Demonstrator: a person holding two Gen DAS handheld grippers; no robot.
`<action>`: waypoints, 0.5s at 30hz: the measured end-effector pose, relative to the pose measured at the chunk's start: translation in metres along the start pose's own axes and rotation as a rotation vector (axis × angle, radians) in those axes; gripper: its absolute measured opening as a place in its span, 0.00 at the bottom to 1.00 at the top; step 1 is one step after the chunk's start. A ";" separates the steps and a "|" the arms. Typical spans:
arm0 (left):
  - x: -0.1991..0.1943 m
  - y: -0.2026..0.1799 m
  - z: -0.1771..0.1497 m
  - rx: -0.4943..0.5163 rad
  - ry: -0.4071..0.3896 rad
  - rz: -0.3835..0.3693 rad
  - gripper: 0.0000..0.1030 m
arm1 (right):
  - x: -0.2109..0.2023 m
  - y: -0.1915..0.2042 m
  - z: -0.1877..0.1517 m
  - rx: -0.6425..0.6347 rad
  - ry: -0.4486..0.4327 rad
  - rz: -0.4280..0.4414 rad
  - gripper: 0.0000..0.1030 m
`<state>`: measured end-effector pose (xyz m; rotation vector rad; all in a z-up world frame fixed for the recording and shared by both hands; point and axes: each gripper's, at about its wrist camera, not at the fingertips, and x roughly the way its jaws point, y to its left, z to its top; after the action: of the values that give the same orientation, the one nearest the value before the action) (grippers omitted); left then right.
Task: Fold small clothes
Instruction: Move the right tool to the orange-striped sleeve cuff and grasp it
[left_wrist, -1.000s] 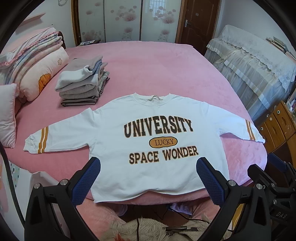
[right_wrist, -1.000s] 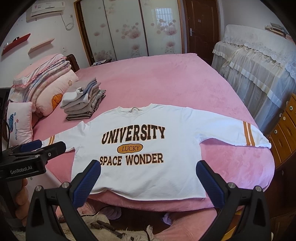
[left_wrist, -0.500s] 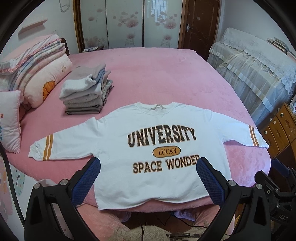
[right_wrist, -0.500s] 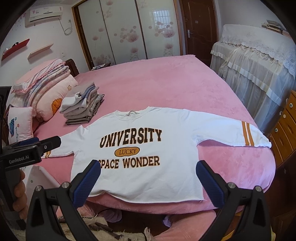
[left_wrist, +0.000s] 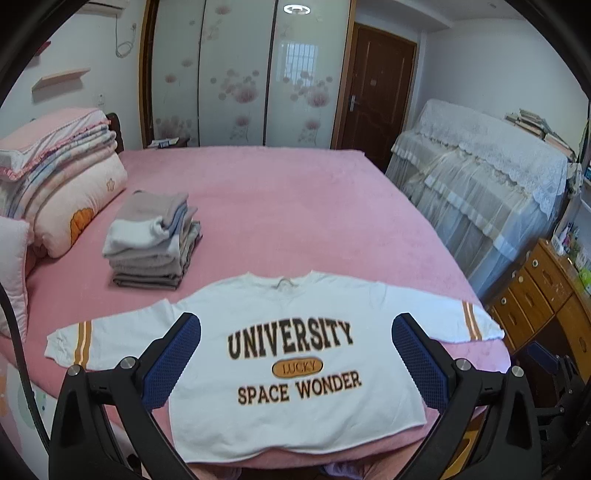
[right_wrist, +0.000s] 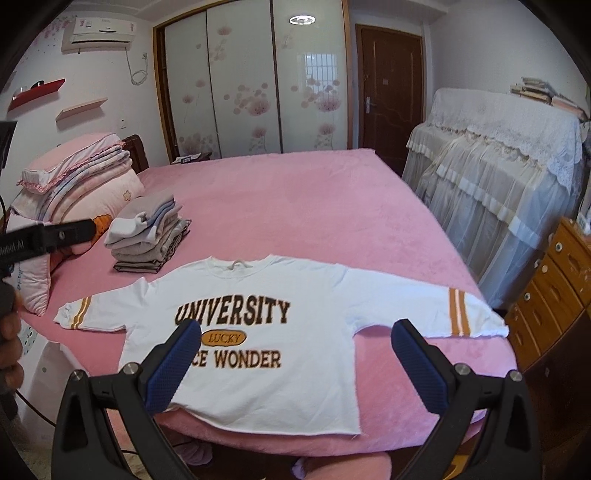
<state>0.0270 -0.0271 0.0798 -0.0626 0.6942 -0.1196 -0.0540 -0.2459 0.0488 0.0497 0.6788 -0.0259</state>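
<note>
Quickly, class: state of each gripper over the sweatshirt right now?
Left gripper: open, holding nothing.
Right gripper: open, holding nothing.

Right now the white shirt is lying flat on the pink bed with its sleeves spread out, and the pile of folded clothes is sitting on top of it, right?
Not quite. The pile sits on the bed beside the shirt, past its collar toward the pillows, not on top of it. The left wrist view shows pink cover between them. The rest is right: the shirt lies flat with both sleeves spread.
</note>
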 end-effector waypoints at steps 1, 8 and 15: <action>-0.002 -0.005 0.005 0.009 -0.019 -0.001 0.99 | -0.002 -0.004 0.003 0.002 -0.013 -0.014 1.00; -0.005 -0.040 0.024 0.093 -0.087 0.015 0.99 | -0.006 -0.043 0.020 0.002 -0.093 -0.137 1.00; 0.031 -0.082 0.035 0.107 -0.025 -0.092 0.99 | 0.005 -0.093 0.029 0.085 -0.090 -0.127 1.00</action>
<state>0.0654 -0.1120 0.0949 0.0068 0.6590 -0.2432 -0.0358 -0.3408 0.0645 0.0866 0.5903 -0.1783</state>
